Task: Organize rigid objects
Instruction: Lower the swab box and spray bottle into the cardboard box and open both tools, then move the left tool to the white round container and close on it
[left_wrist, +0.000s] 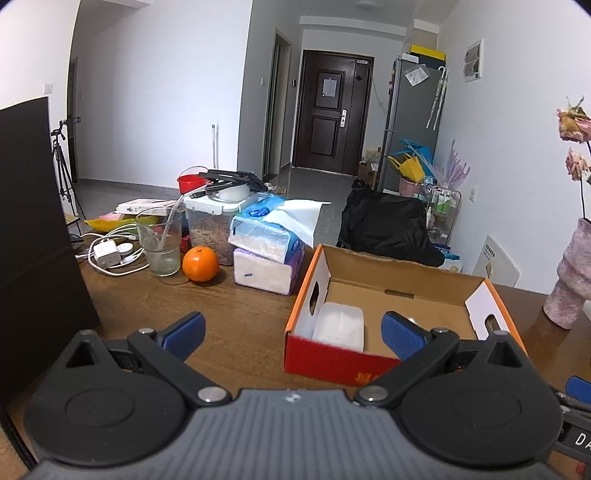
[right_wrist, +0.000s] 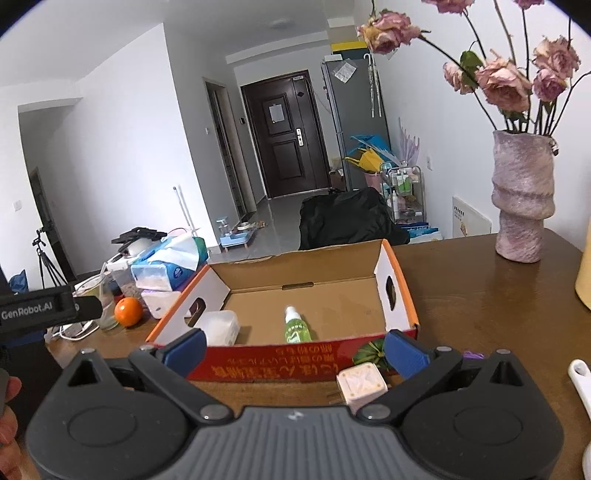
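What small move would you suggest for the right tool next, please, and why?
Probably lower the open right tool onto the pale square cube: it sits on the wooden table outside the orange-edged cardboard box, which already holds a green spray bottle.

Both wrist views look low across the table toward the door, sharing the near cardboard box.

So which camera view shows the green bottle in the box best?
The right wrist view: the green bottle lies in plain sight on the floor of the box. In the left wrist view I cannot find it; the gripper's own finger covers that part of the box.
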